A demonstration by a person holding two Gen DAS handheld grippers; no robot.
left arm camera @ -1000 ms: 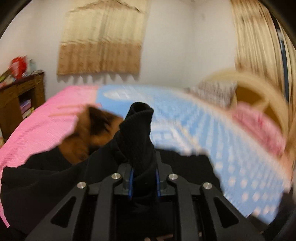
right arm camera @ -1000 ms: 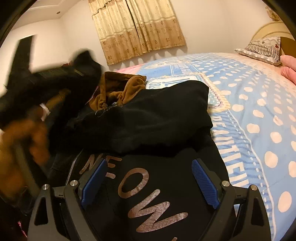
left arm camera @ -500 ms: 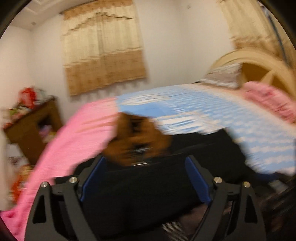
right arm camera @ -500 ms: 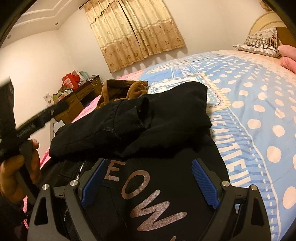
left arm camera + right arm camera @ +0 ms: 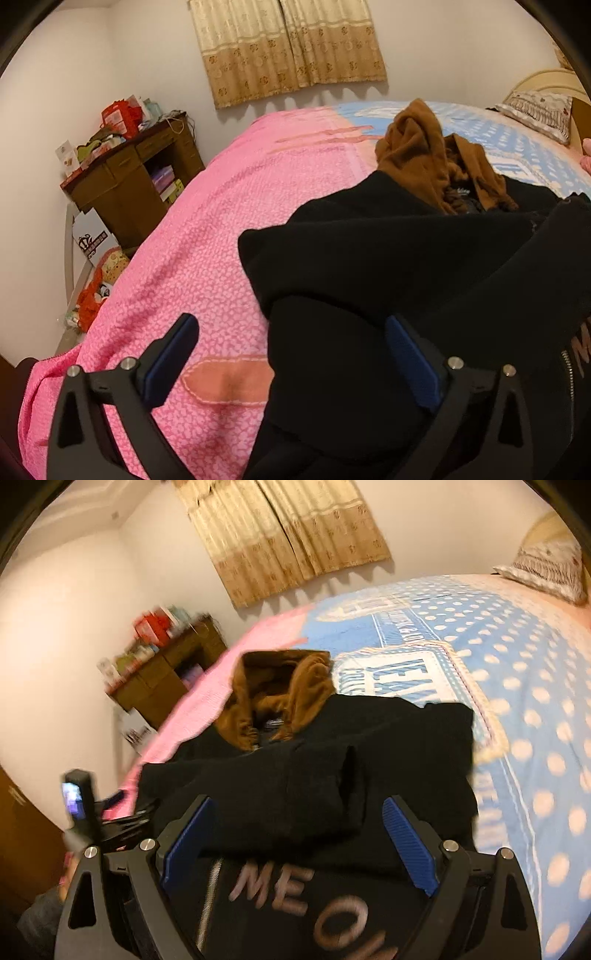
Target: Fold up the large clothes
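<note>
A black zip hoodie (image 5: pixel 332 768) with a brown-lined hood (image 5: pixel 280 690) and pale lettering (image 5: pixel 295 897) lies on the bed, both sleeves folded across its chest. In the left wrist view the hoodie (image 5: pixel 406 251) fills the right side, the hood (image 5: pixel 424 162) beyond it. My left gripper (image 5: pixel 291 354) is open and empty over the hoodie's left edge, a fold of black cloth lying between its fingers. My right gripper (image 5: pixel 299 834) is open and empty just above the lettering. The left gripper (image 5: pixel 110 808) also shows at the left of the right wrist view.
The bed has a pink cover (image 5: pixel 229 221) on the left and a blue dotted one (image 5: pixel 517 686) on the right. A cluttered wooden desk (image 5: pixel 129 173) stands by the wall. A pillow (image 5: pixel 535 110) lies at the headboard. Curtains (image 5: pixel 288 48) hang behind.
My left gripper let go of the black sleeve, opened, and swung back to the hoodie's left edge. The sleeve now lies folded across the chest. The right gripper stayed open.
</note>
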